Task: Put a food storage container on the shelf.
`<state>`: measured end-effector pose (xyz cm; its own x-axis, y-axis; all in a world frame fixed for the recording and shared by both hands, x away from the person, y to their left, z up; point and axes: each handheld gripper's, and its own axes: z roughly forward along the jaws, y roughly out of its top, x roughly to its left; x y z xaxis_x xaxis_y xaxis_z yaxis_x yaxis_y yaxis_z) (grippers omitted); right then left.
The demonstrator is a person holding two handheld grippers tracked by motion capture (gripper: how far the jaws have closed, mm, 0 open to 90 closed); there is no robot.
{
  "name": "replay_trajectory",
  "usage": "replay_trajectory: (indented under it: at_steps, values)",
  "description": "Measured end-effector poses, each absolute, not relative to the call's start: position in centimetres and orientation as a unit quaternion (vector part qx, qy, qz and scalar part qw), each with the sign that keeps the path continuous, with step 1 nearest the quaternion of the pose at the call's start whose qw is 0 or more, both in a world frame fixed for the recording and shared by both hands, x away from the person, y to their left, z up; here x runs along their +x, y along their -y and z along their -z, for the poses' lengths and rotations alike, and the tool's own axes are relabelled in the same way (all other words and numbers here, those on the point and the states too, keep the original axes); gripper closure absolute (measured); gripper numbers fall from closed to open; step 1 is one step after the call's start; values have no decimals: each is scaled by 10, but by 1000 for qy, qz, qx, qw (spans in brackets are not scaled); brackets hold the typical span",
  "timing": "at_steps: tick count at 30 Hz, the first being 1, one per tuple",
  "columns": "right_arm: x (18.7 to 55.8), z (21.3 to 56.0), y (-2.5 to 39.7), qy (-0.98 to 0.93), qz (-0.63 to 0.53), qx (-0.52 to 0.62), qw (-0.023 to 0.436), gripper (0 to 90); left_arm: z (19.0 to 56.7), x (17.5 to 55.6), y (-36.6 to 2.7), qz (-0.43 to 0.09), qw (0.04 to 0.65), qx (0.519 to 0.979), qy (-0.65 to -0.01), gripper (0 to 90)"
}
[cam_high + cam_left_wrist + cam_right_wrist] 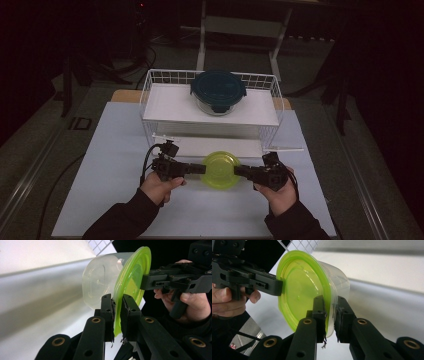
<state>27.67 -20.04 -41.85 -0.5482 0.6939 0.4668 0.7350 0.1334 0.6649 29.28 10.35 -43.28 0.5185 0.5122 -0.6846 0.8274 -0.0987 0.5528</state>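
Observation:
A clear plastic container with a lime-green lid [220, 169] is held between both grippers just in front of the rack's lower shelf. My left gripper [202, 169] is shut on the lid's left rim [117, 322]. From the other side, my right gripper [238, 171] is shut on the lid's right rim [329, 315]. The clear tub [100, 285] shows beyond the lid [132, 277] in the left gripper view, and the tub [337, 282] also lies behind the lid [299, 290] in the right gripper view.
A white wire rack [150, 95] with two shelves stands at the table's back. On its top shelf sits a glass container with a dark teal lid [218, 90]. A pale mat [115, 165] covers the table in front of the rack.

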Motion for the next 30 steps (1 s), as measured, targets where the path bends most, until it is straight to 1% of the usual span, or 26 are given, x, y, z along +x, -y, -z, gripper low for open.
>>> replay_trajectory:
  at_steps: [3,23,25,30]
  values:
    - [278,404,198,753,463,-468,13,802,419,293,-106,152,494,724,-457,810]
    - [286,344,191,745,504,-437,-28,802,349,301,-115,113,525,724,-434,810]
    - [288,331,191,742,510,-433,-35,803,337,303,-116,106,529,724,-430,811]
    - [294,313,189,738,517,-430,-43,802,320,308,-117,94,533,723,-428,811]
